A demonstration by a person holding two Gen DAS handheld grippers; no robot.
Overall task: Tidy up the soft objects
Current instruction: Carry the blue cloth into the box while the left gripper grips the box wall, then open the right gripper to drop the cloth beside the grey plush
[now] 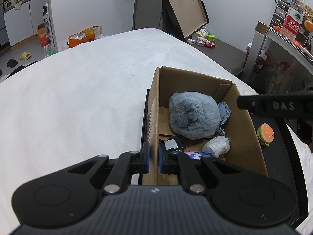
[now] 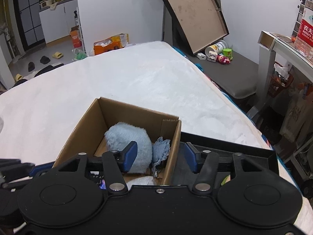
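A brown cardboard box (image 1: 242,129) stands on a white bed. Inside lie a fluffy blue-grey plush (image 1: 193,115), a blue knitted cloth (image 1: 224,110), a crumpled white wrapper (image 1: 216,145) and small packets. My left gripper (image 1: 154,159) is shut on the box's left wall near its front corner. My right gripper (image 2: 159,156) is open, its jaws straddling the box's right wall (image 2: 173,152), one finger over the plush (image 2: 127,139). The right gripper's finger also shows in the left wrist view (image 1: 273,106). A burger-shaped soft toy (image 1: 265,134) lies on a black tray (image 1: 285,156) right of the box.
The white bed cover (image 1: 78,101) stretches left and ahead. A desk (image 1: 283,45) with a water bottle (image 1: 293,13) stands at the right. A board (image 2: 195,13) leans on the far wall, with toys (image 2: 219,56) on a grey mat beyond the bed.
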